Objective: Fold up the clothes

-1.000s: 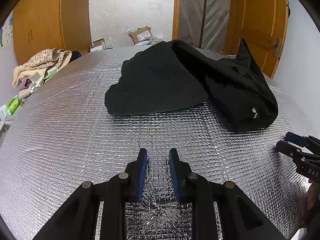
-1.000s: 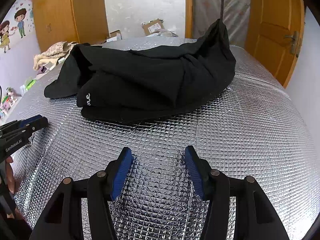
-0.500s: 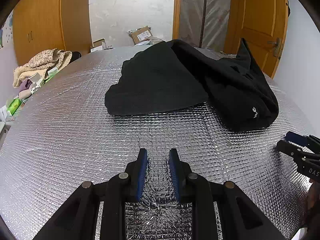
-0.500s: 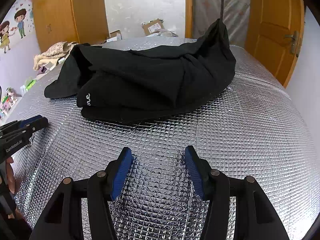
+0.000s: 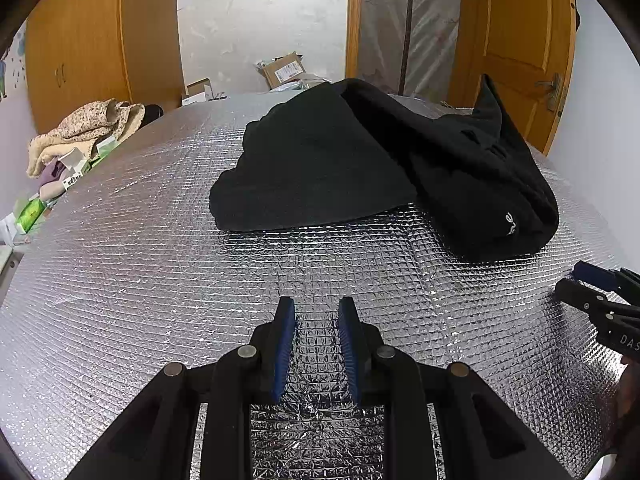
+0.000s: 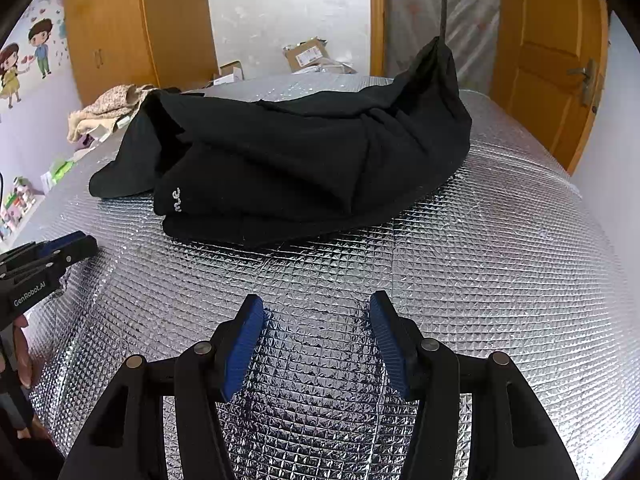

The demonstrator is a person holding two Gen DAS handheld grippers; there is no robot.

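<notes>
Nothing moved since earlier; left gripper narrow, right gripper wide, both empty, short of garment, awaiting a grasp.

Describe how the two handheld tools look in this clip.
Both are matte black linkage frames with silver pivot rivets and ribbed blue finger pads. The left tool shows white "GenRobot.AI" lettering seen from the right wrist view; the right tool shows "DAS". No cables or sleeves visible.

Matt black cloth garment, quilted foil table
</notes>
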